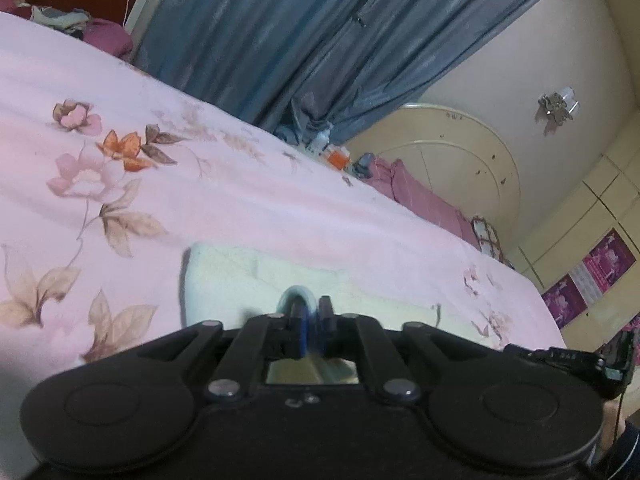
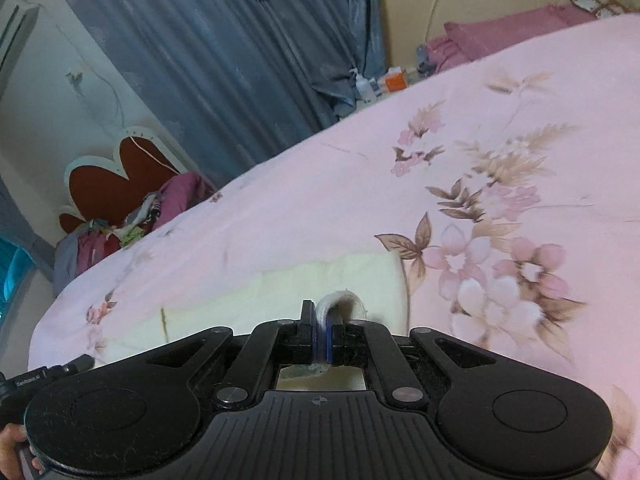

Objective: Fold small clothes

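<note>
A small pale cream garment [image 1: 240, 276] lies flat on a pink floral bedsheet [image 1: 160, 160], just ahead of both grippers. My left gripper [image 1: 314, 316] sits low over the garment's near edge. Its jaws stand close together and a loop of the pale fabric curls up over its left finger, though the view is blurred. In the right wrist view the same garment [image 2: 320, 280] lies in front of my right gripper [image 2: 322, 320]. That gripper is shut on a thick white fold of the garment's edge, which arches over its right finger.
The bedsheet [image 2: 480, 140] spreads wide around the garment. Blue curtains [image 1: 300, 40] hang behind the bed. Bottles and small boxes [image 2: 380, 80] stand at the far edge. Maroon bedding [image 1: 420, 196] and a pile of clothes [image 2: 120, 232] lie at the bed's ends.
</note>
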